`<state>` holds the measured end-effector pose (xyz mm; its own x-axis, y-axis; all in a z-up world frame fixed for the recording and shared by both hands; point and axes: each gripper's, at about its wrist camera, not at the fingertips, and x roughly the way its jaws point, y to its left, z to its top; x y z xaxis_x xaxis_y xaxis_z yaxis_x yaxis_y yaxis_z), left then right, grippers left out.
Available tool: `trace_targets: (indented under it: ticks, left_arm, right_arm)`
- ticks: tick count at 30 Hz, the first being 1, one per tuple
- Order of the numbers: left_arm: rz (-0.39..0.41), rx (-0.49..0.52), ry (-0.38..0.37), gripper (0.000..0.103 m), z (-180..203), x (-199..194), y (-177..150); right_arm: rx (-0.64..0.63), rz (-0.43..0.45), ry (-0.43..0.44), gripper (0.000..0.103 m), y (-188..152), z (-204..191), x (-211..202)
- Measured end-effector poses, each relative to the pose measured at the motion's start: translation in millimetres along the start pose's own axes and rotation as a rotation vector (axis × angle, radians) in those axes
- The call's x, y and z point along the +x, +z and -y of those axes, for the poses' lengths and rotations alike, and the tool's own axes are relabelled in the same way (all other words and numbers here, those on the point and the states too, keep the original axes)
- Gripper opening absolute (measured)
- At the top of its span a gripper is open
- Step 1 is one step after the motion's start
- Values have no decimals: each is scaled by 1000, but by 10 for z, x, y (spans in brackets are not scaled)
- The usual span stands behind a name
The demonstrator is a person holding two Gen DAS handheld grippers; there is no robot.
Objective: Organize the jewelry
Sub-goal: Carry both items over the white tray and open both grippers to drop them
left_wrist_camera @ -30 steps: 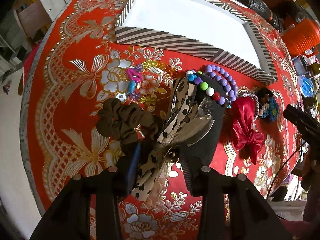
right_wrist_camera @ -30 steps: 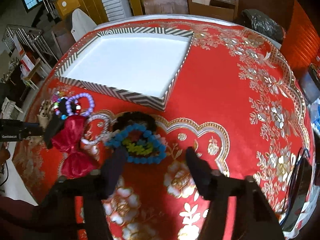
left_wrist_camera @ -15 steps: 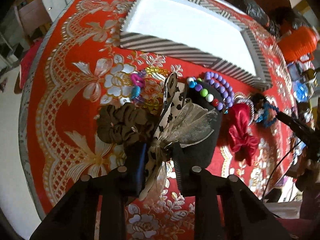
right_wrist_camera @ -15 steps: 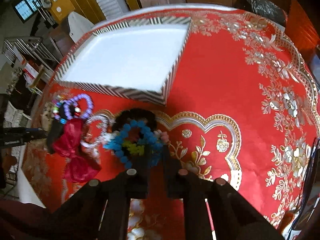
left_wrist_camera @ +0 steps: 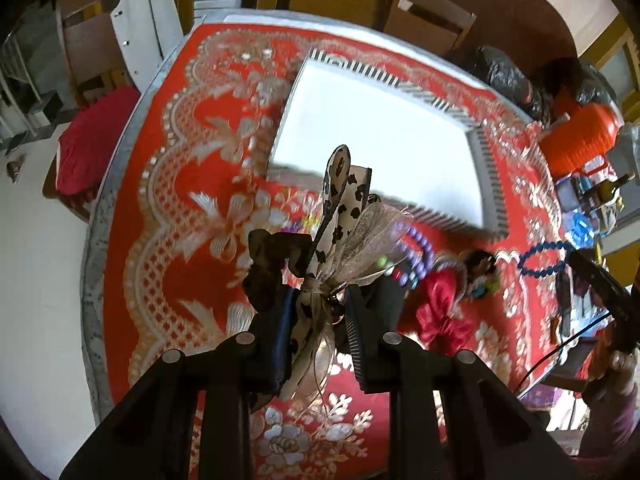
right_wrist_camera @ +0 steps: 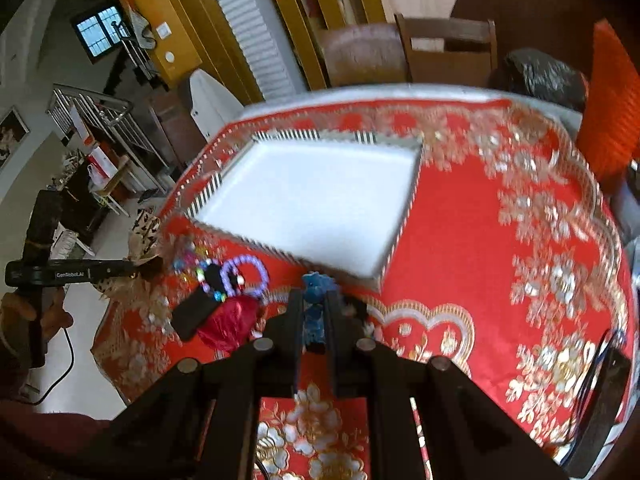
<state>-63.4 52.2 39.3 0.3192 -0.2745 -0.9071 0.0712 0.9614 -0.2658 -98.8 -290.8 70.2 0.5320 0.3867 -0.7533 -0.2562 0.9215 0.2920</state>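
Observation:
My left gripper (left_wrist_camera: 318, 300) is shut on a leopard-print bow with gauze ribbon (left_wrist_camera: 344, 200), held above the red tablecloth. A brown scrunchie (left_wrist_camera: 272, 264) sits against its left finger; I cannot tell whether it hangs with the bow. My right gripper (right_wrist_camera: 314, 300) is shut on a blue bead bracelet (right_wrist_camera: 316, 288), which dangles as a loop (left_wrist_camera: 540, 256) in the left wrist view. Beyond both lies a white tray with a striped rim (left_wrist_camera: 492, 184) (right_wrist_camera: 404, 216). On the cloth between the grippers lie a purple bead bracelet (right_wrist_camera: 244, 276), a red bow (right_wrist_camera: 232, 320) and a black clip (right_wrist_camera: 192, 312).
The round table's edge (left_wrist_camera: 92, 240) curves close on the left. Wooden chairs (right_wrist_camera: 448, 52) stand at the far side. An orange container (left_wrist_camera: 580, 140) and black bags (left_wrist_camera: 500, 76) sit past the tray's right end. A dark device (right_wrist_camera: 604, 392) lies at the table's right edge.
Both grippers closed, the left on the leopard bow and the right on the blue bracelet, then rose from the cloth with them. The tray now sits more central in both views.

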Motion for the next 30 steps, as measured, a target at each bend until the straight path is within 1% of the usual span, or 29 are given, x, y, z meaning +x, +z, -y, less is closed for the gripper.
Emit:
trace_targets:
  ticks: [3, 6, 9, 15, 19, 22, 24, 26, 30]
  left_arm:
    - [31, 4, -21, 6, 55, -44, 200]
    - [57, 30, -16, 6, 145, -34, 386]
    - [70, 56, -6, 6, 216, 50, 617]
    - [64, 70, 17, 6, 281, 402, 1080]
    - [20, 77, 57, 6, 298, 794, 1300]
    - [-30, 62, 70, 6, 263, 1034, 1334]
    - [-48, 57, 81, 6, 239, 1120, 1311]
    - [-75, 53, 88, 6, 211, 1192, 1253]
    - [-111, 48, 98, 6, 190, 1277, 1139]
  right_arm:
    - [3, 28, -3, 10, 125, -21, -30]
    - [-13, 47, -16, 10, 267, -76, 8]
    - [-7, 42, -36, 10, 394, -82, 152]
    - [31, -8, -61, 10, 569, -29, 611]
    - [88, -57, -62, 10, 586, 52, 972]
    - [135, -97, -84, 10, 533, 167, 1169]
    - [176, -127, -117, 10, 465, 278, 1251]
    - [193, -157, -153, 10, 410, 368, 1303]
    - [189, -210, -184, 10, 336, 459, 1388]
